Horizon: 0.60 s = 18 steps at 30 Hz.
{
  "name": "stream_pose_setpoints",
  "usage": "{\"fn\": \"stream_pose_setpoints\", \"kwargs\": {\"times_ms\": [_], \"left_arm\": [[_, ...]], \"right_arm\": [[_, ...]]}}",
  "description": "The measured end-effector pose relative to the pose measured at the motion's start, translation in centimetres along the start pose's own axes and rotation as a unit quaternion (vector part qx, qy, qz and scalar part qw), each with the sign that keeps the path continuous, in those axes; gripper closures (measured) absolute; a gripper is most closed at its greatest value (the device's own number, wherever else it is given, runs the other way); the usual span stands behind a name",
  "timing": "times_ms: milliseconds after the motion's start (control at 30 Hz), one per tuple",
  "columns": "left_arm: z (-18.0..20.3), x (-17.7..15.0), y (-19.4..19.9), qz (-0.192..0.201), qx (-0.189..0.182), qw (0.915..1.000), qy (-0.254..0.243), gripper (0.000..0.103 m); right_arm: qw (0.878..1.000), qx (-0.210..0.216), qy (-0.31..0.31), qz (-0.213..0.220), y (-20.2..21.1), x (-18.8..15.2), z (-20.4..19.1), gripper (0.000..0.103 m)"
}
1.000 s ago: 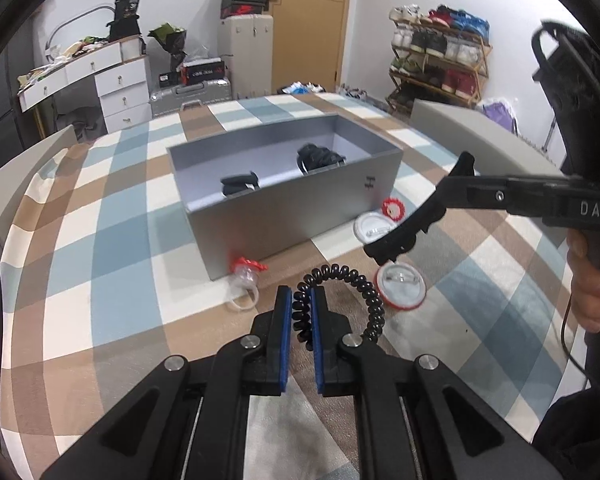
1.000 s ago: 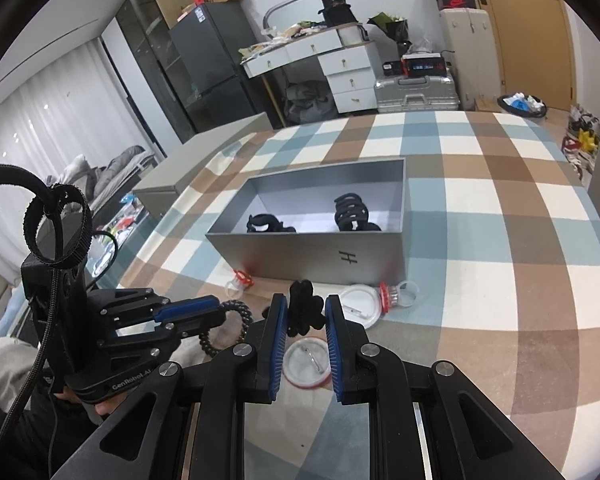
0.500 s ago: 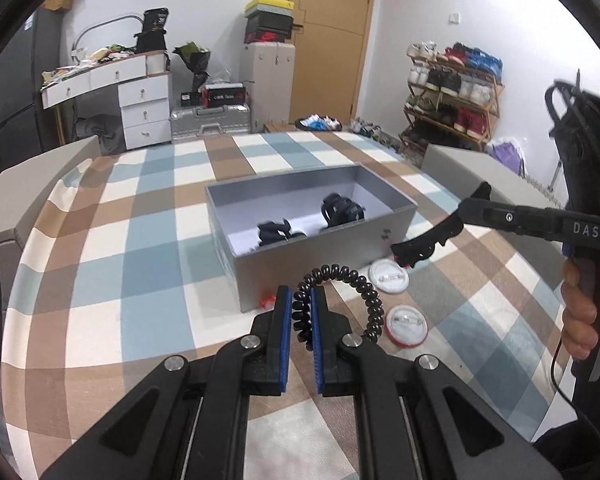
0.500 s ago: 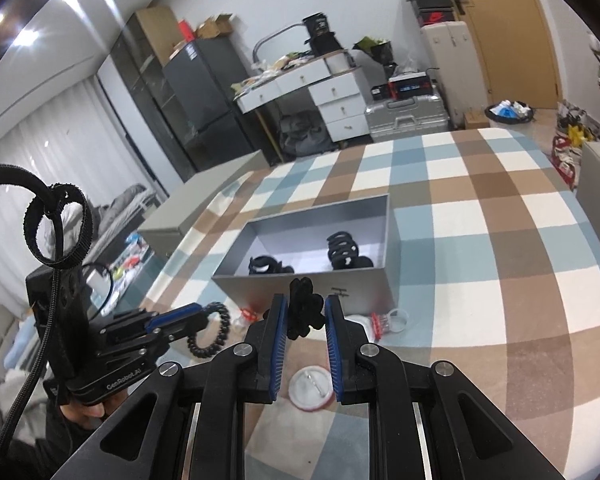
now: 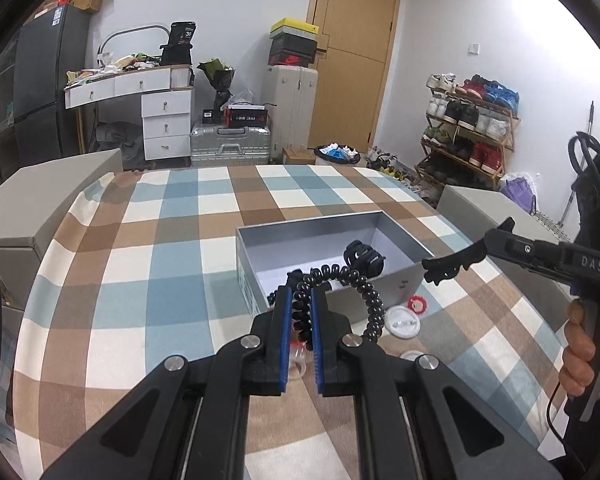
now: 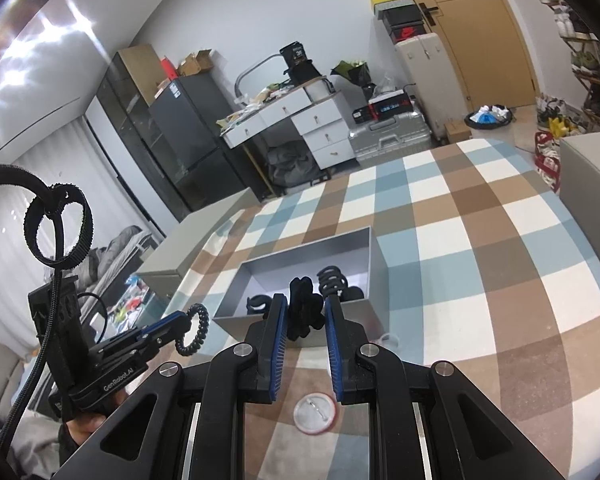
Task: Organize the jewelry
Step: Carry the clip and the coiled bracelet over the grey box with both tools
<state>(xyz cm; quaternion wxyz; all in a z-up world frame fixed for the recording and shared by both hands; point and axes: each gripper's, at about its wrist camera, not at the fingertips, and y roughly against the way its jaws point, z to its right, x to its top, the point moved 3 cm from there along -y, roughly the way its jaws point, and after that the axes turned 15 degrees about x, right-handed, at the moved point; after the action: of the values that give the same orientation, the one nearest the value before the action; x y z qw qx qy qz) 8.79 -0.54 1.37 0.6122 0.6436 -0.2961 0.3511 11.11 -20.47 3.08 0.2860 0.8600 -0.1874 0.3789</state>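
Both claws, left [image 5: 301,312] clenching a coiled band [image 5: 364,292], right [image 6: 306,316] a black bow [image 6: 304,312], hover over the checkered tablecloth [image 5: 160,240].

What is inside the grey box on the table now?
Inside the grey box two black hair accessories lie on the floor: a coiled one to the right and a smaller one to the left. The near wall and the held items hide part of the floor.
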Motion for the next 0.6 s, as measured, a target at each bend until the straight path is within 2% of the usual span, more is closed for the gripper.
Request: {"fn": "stream_pose_setpoints", "kwargs": {"times_ms": [100, 600], "left_arm": [[0.2, 0.4, -0.5, 0.002, 0.005, 1.0000, -0.002, 0.098], [0.2, 1.0, -2.6, -0.008, 0.023, 0.9997, 0.010, 0.098]], "right_arm": [[1.000, -0.003, -0.004, 0.008, 0.0, 0.2, 0.0, 0.085], [1.000, -0.012, 0.026, -0.010, -3.2, 1.5, -1.4, 0.085]]}}
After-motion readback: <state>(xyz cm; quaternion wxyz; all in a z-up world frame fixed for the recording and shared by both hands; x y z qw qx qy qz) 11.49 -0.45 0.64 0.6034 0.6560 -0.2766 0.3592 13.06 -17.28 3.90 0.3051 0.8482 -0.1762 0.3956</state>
